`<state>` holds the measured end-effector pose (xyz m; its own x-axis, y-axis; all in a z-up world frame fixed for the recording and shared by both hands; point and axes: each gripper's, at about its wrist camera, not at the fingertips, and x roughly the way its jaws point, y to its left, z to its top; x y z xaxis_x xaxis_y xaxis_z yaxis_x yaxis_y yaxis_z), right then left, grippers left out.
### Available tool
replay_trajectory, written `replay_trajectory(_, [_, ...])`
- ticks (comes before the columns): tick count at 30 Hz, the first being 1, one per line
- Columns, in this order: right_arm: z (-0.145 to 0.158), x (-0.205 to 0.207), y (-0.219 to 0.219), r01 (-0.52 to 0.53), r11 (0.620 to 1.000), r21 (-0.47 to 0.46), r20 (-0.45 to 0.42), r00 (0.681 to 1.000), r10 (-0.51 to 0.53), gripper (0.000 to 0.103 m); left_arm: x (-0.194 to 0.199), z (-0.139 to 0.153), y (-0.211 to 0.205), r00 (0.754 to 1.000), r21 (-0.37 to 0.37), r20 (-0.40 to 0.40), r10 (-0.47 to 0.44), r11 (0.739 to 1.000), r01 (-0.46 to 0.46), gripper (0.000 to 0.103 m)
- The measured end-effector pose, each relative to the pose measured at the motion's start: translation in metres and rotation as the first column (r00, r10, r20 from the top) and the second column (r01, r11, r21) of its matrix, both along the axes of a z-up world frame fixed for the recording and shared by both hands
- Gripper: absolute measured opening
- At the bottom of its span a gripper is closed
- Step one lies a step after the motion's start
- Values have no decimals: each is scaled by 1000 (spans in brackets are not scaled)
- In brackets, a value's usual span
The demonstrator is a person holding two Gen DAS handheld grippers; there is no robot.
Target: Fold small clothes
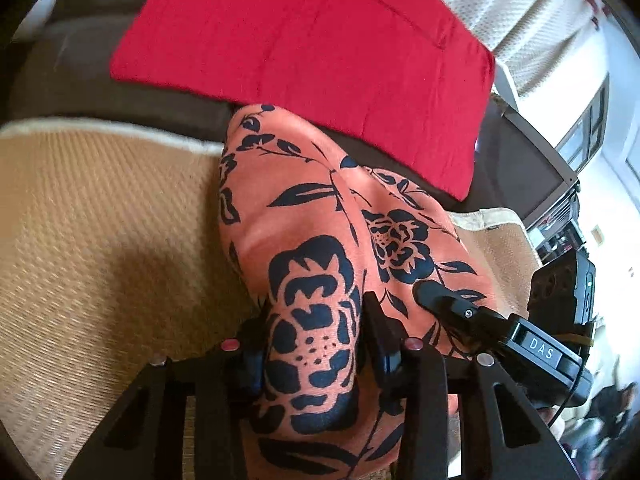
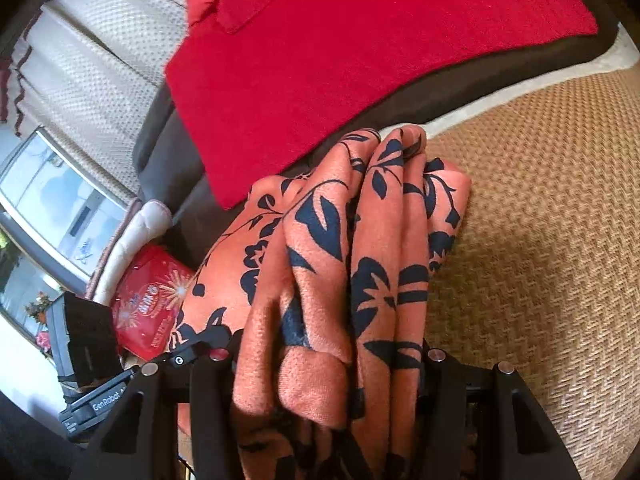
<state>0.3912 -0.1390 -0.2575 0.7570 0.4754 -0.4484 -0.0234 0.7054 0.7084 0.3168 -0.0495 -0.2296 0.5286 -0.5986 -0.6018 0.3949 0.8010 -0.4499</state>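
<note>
Both my claws are on the orange floral garment (image 1: 320, 240) — soft, slightly fuzzy knit, orange-coral with bold dark-navy flower and leaf print. My left gripper (image 1: 316, 344) has a rounded bulge of it bunched between the fingers, pads pressing in on both sides. No earlier view to compare. My right gripper (image 2: 332, 360) is pinching a thick stack of folded layers; the pleats fan forward from the jaws in long ridges, fuzzy nap visible up close. In the left view the right gripper's black finger (image 1: 436, 296) pokes into the same cloth from the right. The garment sits on a woven tan mat (image 2: 540, 220), coarse herringbone weave with a pale border, its far end touching a red cloth (image 1: 320, 52) — flat, rectangular, felt-like, with stitched seams, lying on a dark brown surface (image 2: 440, 92). Behind: cream dotted fabric (image 2: 100, 60). Left of the right claw, a glossy red packet (image 2: 152, 304).
</note>
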Motion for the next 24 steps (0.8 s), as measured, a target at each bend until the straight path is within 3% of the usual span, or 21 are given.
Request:
replay_trajectory(4, [11,-7,6,-12,999,-40,49,999,14,56,-9,1,3,999,22,39,-8,1000,7,42])
replay_trajectory(9, [11,-17,1,-6,996,-91,22,1000,8,56,-6,-13,-12,999,91,-27,-31,995,33,46])
replay_trajectory(12, [-12,-6,-6,-23,993,-119,-126,992,7,58,2,-31,-29,997,228,-71,21,974,-4,65])
replay_trajectory(15, [-16,-9,-18,-16,996,-82,-148,989,4,66,1,-26,-33,997,271,-34,70,961,-59,78])
replay_trajectory(20, [12,-35,-30,85,976,-200,-40,995,-94,68,-22,-14,-43,988,378,86,128,913,-151,81])
replay_trajectory(24, [40,-75,-38,208,949,-236,154,972,-175,68,-45,-5,-40,960,454,200,195,850,-267,81])
